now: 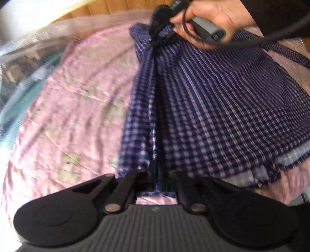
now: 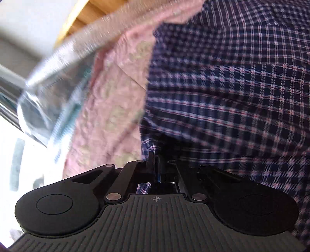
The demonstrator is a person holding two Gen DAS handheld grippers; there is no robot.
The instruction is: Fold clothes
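Left gripper (image 1: 158,174): jaws closed, pinching a near edge of the navy checked shirt (image 1: 222,108); a taut ridge of cloth is running from its fingertips away toward the far side of the bed.

Right gripper (image 1: 153,41): seen at the far end of that same ridge in the left wrist view, jaws closed on the shirt fabric. In its own view the right gripper (image 2: 158,166) is showing its fingers together with a sliver of checked cloth caught between them.

Person's hand (image 1: 211,21): wrapping the grey handle of the right gripper, a dark sleeve (image 1: 281,13) behind it and a black cable (image 1: 271,37) trailing off to the right.

Navy checked shirt: spreading over the right half of the bed, its fine pink and white check lying mostly flat to the right of the ridge, a paler inner layer showing at its near right hem.

Pink bedsheet (image 1: 73,108): lying under the shirt, bare and creased on the left, with faint pale motifs.

Clear plastic covering (image 1: 27,64): blurred, lying along the bed's left and far edge.

Wooden floor (image 1: 108,8): showing beyond the far edge.
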